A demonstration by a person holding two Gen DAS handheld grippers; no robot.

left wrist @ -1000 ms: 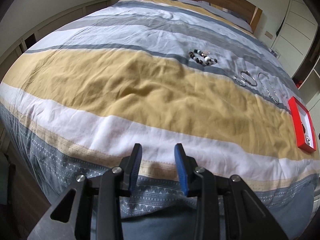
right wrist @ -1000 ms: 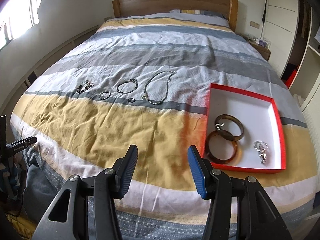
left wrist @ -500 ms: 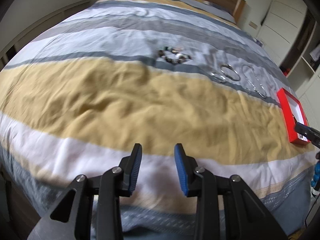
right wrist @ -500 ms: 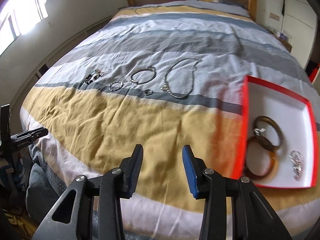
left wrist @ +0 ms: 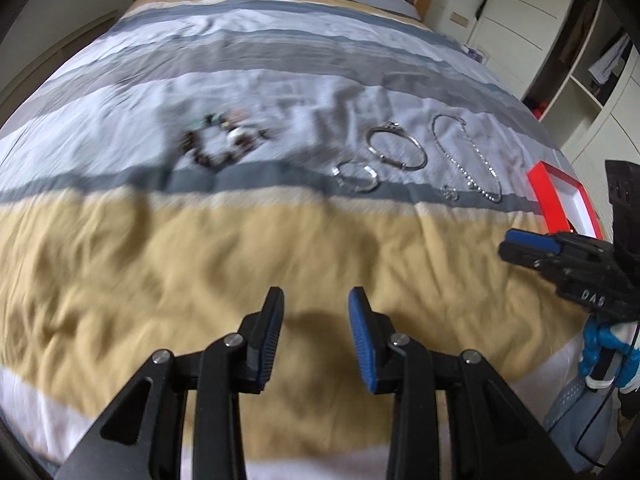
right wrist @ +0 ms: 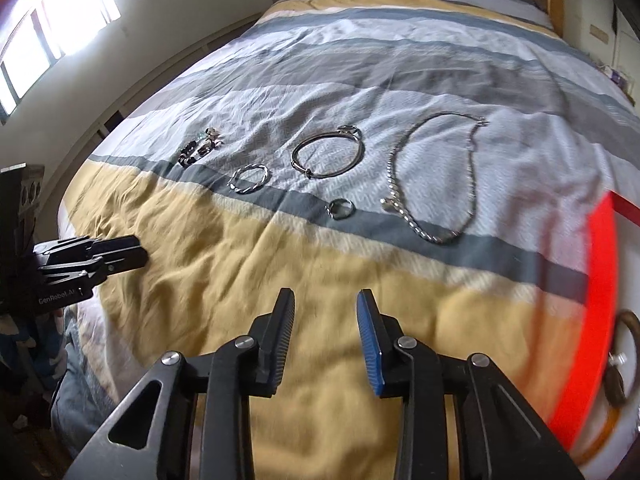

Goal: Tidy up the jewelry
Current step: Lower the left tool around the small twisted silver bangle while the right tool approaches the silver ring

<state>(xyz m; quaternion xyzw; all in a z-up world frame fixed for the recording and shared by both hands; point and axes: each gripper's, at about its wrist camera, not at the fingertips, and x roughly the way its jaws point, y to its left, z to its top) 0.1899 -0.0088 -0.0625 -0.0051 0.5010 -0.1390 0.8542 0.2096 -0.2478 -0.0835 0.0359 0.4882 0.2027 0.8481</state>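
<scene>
Presently catalogued: approach step. Left gripper point(left wrist: 316, 336) apart, empty; right gripper point(right wrist: 326, 340) closing, nothing between. Ring point(right wrist: 340, 209), twisted bangle point(right wrist: 248, 178), hoop bracelet point(right wrist: 327, 154), necklace point(right wrist: 434, 180) laid mid-frame; red tray point(right wrist: 600, 280) at right edge. Next, judged: one piece must be pinched.

White letters "DAS" on the black body of the right gripper point(left wrist: 524, 246), read in the left wrist view, possibly the cut-off end of a longer word. Pale print "GenRobot.AI" on the black body of the left gripper point(right wrist: 132, 254), read in the right wrist view, last letters faint. No other legible text, number or label anywhere on bed or jewelry.
</scene>
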